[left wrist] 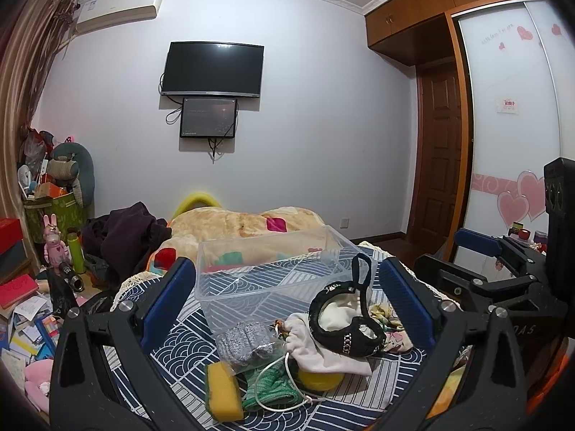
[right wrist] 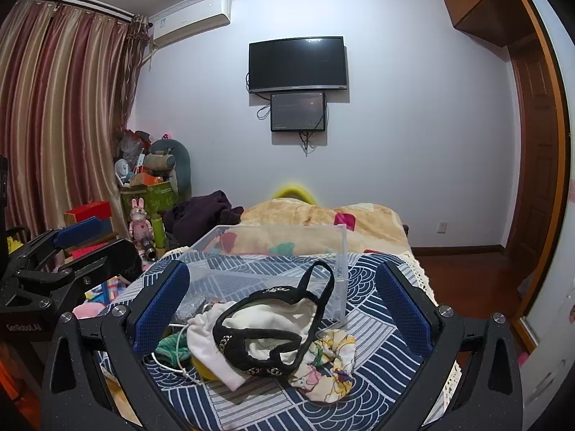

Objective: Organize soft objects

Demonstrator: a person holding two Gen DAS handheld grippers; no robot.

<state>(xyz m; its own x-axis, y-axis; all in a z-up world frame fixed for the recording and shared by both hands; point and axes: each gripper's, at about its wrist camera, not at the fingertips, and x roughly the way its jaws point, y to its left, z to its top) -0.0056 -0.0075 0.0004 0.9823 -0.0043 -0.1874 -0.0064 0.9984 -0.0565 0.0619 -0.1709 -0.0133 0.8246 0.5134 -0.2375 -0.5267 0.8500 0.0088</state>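
A pile of soft things lies on the blue-and-white patterned cloth [left wrist: 172,344]: a black headband [left wrist: 345,327] on a white drawstring pouch [left wrist: 323,352], a grey bagged scrubber [left wrist: 244,341], a yellow-green sponge [left wrist: 222,391], green netting [left wrist: 269,388] and a floral scrunchie [right wrist: 330,366]. A clear plastic box [left wrist: 273,269] stands empty behind the pile; it also shows in the right wrist view [right wrist: 273,255]. My left gripper [left wrist: 287,305] is open, hovering over the pile. My right gripper [right wrist: 280,305] is open around the headband [right wrist: 266,327] and pouch [right wrist: 215,344], not touching.
A beige blanket [left wrist: 233,222] and dark clothes [left wrist: 125,237] lie beyond the box. Cluttered boxes, toys and papers [left wrist: 36,287] fill the floor at left. A wardrobe [left wrist: 510,125] and door stand at right.
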